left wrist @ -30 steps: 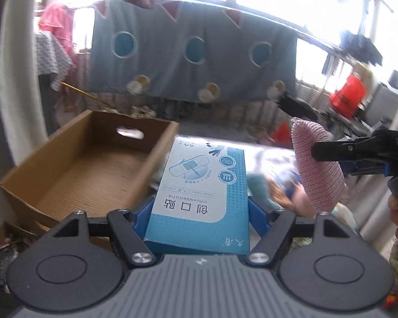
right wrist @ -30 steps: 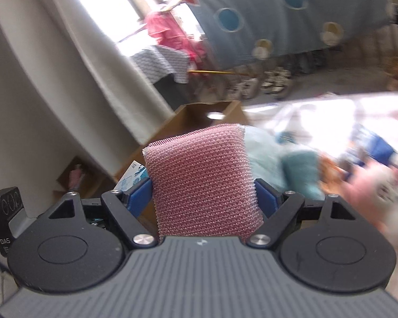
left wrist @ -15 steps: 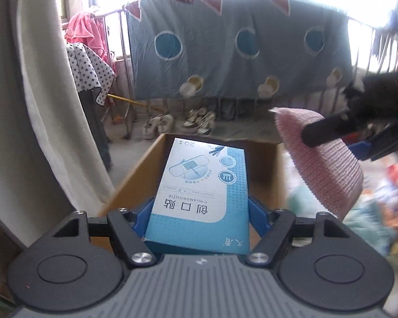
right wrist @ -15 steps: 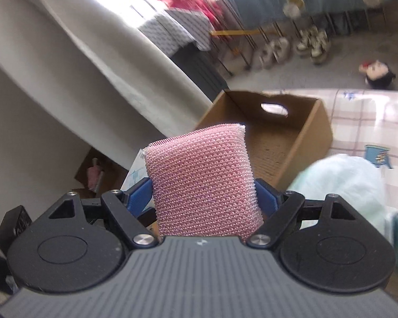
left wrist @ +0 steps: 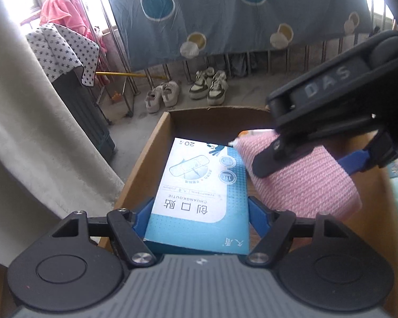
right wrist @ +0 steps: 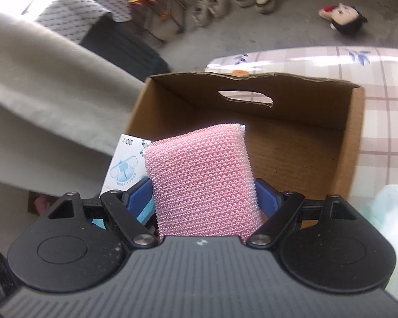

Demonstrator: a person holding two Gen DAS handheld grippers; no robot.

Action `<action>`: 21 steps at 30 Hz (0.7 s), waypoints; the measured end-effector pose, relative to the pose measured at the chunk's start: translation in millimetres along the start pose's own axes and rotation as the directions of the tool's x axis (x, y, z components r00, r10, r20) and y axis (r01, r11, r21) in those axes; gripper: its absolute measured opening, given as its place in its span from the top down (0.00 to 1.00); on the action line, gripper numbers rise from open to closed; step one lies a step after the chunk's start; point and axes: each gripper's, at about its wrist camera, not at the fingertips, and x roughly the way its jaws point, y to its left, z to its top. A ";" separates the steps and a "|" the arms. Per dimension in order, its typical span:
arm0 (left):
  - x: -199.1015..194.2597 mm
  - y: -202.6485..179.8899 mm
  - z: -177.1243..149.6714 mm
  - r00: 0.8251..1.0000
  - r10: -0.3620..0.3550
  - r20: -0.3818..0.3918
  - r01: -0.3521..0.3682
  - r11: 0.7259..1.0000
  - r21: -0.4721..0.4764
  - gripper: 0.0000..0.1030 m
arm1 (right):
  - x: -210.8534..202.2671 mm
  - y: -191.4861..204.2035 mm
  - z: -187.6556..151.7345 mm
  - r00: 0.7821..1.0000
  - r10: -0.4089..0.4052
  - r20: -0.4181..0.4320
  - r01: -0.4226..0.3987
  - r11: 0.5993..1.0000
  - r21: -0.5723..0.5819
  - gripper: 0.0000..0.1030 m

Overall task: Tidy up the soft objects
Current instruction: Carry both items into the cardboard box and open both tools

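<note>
While the left fingers [left wrist: 196, 212] grasp a blue box [left wrist: 199, 185], only the right view shows the right fingers [right wrist: 203, 198] clamping the pink sponge [right wrist: 201, 180] over the carton's handle hole [right wrist: 245, 96].

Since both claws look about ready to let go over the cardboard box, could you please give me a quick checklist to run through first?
1. Left claw grips bandage box: ok.
2. Right claw grips pink sponge: ok.
3. Both items above the cardboard box opening: ok.
4. Box floor bare where visible: ok.
5. Clearance between the claws, sponge close to the bandage box: cannot tell.
6. Bandage box counts as soft: cannot tell.
</note>
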 end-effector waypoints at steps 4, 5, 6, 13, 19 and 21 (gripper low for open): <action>21.2 -2.8 9.0 0.999 0.033 -0.023 -0.032 0.999 0.027 0.27 | 26.8 0.9 9.6 0.999 -0.041 -0.009 0.041 0.999 0.022 0.19; 26.6 -2.3 11.4 0.999 0.035 -0.028 -0.034 0.999 0.027 0.27 | 31.7 -0.8 12.1 0.999 -0.047 -0.009 0.047 0.998 0.028 0.19; 32.1 -0.7 14.6 0.999 0.037 -0.035 -0.036 0.999 0.023 0.27 | 35.7 -2.5 14.4 0.999 -0.052 -0.010 0.052 0.998 0.035 0.19; 48.5 8.8 17.4 0.997 0.043 -0.070 -0.044 0.999 -0.016 0.25 | 59.1 -16.1 25.4 0.998 -0.061 -0.024 0.063 0.994 0.085 0.19; 46.4 11.9 21.3 0.996 0.052 -0.076 -0.053 0.998 -0.022 0.23 | 73.3 -20.6 25.0 0.997 -0.071 -0.043 0.076 0.992 0.106 0.19; 46.0 11.8 21.6 0.994 0.058 -0.088 -0.060 0.998 -0.021 0.23 | 79.8 -22.1 24.9 0.995 -0.084 -0.054 0.090 0.990 0.113 0.18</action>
